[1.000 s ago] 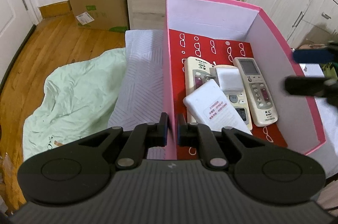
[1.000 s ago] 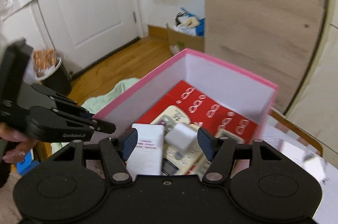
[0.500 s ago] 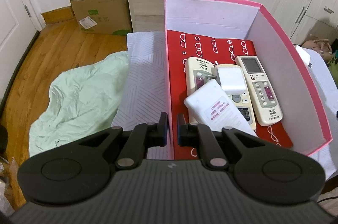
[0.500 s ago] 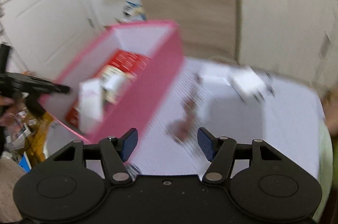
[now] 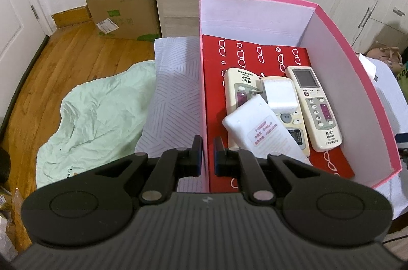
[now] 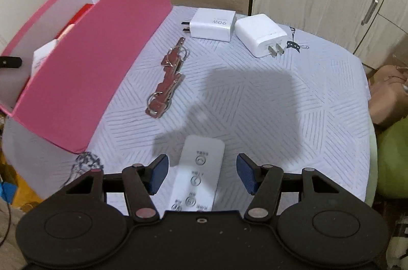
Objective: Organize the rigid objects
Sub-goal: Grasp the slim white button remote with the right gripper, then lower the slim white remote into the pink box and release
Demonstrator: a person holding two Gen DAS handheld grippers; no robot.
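My right claw (image 6: 202, 173) hangs over the white remote (image 6: 199, 173) lying on the worktop (image 6: 293, 102), jaws closing but the pads are clear of it either side. This is the pickup step; next I judge I must sink lower and centre before pinching. My left claw (image 5: 206, 155) is pressed together on the pink box (image 5: 357, 81) wall, steadying it. Inside lie several remotes (image 5: 313, 107) and a white charger (image 5: 279, 94). Keys (image 6: 167, 81) sit at eleven o'clock, two chargers (image 6: 213, 24) at twelve.
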